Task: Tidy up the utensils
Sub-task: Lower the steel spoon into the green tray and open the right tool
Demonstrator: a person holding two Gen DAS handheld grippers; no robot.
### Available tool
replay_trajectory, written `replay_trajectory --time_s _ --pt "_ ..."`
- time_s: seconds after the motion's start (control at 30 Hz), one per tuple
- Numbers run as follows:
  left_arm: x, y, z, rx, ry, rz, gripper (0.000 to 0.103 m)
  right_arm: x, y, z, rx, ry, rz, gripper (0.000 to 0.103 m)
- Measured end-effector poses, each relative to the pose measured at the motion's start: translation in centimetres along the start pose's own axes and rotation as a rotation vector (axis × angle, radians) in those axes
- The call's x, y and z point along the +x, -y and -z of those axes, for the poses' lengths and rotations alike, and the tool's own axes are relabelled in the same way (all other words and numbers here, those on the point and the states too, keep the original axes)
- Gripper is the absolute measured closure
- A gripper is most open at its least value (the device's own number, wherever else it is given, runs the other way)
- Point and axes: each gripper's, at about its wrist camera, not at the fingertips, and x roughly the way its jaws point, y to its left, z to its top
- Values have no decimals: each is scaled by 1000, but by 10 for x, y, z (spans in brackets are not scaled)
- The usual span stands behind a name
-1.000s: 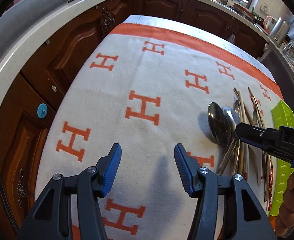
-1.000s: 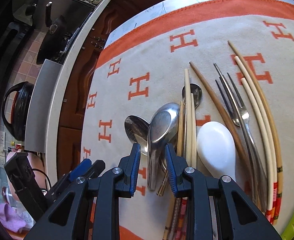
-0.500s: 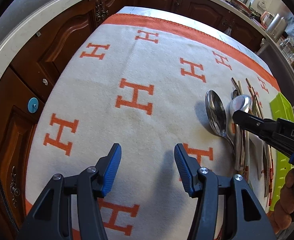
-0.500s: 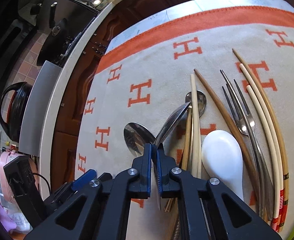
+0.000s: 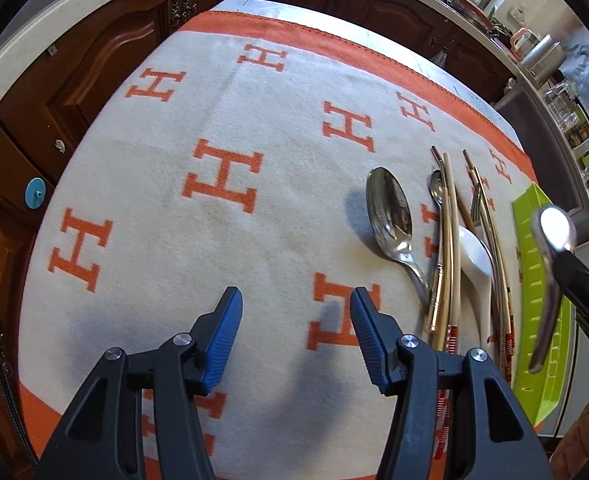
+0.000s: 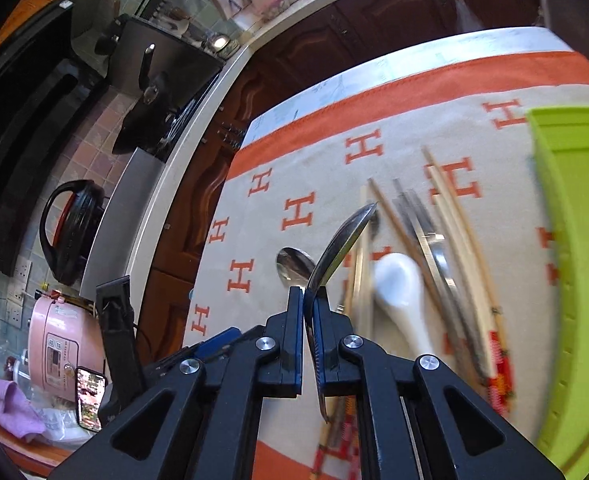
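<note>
My right gripper (image 6: 308, 300) is shut on a steel spoon (image 6: 344, 242), lifted off the cloth with its bowl tilted up. From the left wrist view that held spoon (image 5: 550, 264) hangs over the green tray (image 5: 534, 280), pinched by the right gripper (image 5: 562, 268). On the cloth lie a second steel spoon (image 5: 390, 216), a white ceramic spoon (image 5: 476, 264), forks (image 5: 482, 204) and several chopsticks (image 5: 448, 240). My left gripper (image 5: 296, 340) hovers open over bare cloth left of the pile, with nothing between its fingers.
A white cloth with orange H marks (image 5: 222, 184) covers the table. Dark wooden cabinets (image 5: 106, 56) and a pale counter run behind it. A pink cooker (image 6: 60, 344) and a black kettle (image 6: 70, 232) stand at the left of the right wrist view.
My right gripper closed on a steel spoon in the pile, then lifted it up and toward the green tray. The left gripper stayed open and tilted down slightly.
</note>
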Motion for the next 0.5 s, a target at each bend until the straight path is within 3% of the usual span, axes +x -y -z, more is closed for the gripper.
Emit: replay_trajectory --time_s 0.23,0.37,0.5 --pt "-8 32 6 50 -4 42 49 -80 42 18 -21 82 224 98" --pt "-10 60 7 69 -33 126 49 -109 75 27 -1 98 375 98" --pt "-7 86 7 53 -76 223 49 -123 105 35 12 82 459 98"
